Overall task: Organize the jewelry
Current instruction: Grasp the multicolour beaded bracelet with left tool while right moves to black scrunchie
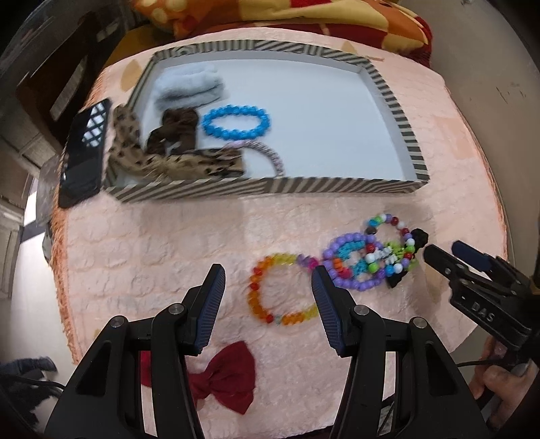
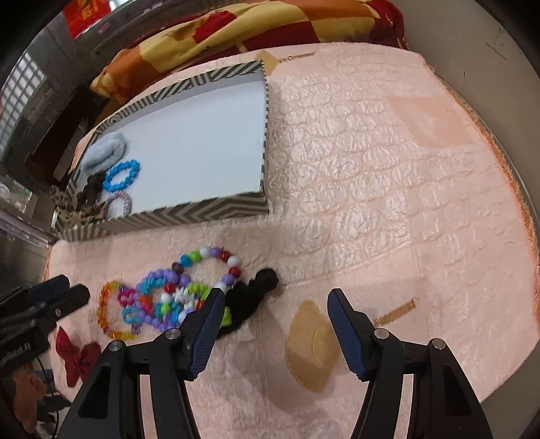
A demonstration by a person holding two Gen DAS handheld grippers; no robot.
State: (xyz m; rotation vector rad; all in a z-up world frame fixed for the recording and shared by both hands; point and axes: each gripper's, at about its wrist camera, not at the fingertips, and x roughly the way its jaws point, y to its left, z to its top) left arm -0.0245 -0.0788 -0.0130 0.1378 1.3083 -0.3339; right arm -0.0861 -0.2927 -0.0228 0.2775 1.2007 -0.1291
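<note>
We hold two grippers over a pink quilted cloth point(image 2: 371, 169) strewn with jewelry; our left gripper point(image 1: 268, 287) hangs with its jaws apart and nothing between the pads, framing bare cloth and the left half of an orange bracelet point(image 1: 260, 297) that lies flat below; our right gripper point(image 2: 275, 309) also stands open and empty, its left finger point(image 2: 206, 324) passing in front of a black scrunchie point(image 2: 249, 297), though we cannot tell whether it touches.

A tangle of beaded pieces lies between our two tools: a purple bracelet point(image 1: 341, 256), a mixed-colour bracelet point(image 1: 395, 226) overlapping it, and small green, white and turquoise beads bunched in the middle; the orange bracelet touches the tangle's left edge; the scrunchie sits against its right edge.

A striped box point(image 1: 401, 114) with a white floor sits farther back on the cloth, well apart from the tangle; its left end holds a blue bracelet point(image 1: 236, 121), a pale grey scrunchie point(image 1: 192, 84), a brown scrunchie point(image 1: 175, 130), a lilac hair tie point(image 1: 266, 152) and a leopard-print scrunchie point(image 1: 175, 165) that spills over the left wall; the right half of the box is bare.

A red bow point(image 1: 222, 375) lies on the cloth near our left gripper's base; a phone point(image 1: 84, 152) rests just outside the box's left wall; a red, orange and yellow blanket point(image 2: 236, 30) is bunched behind the box; a tan patch point(image 2: 310, 351) marks the cloth near our right gripper; a hand point(image 1: 499, 381) grips the right tool's handle at the edge of the left view.
</note>
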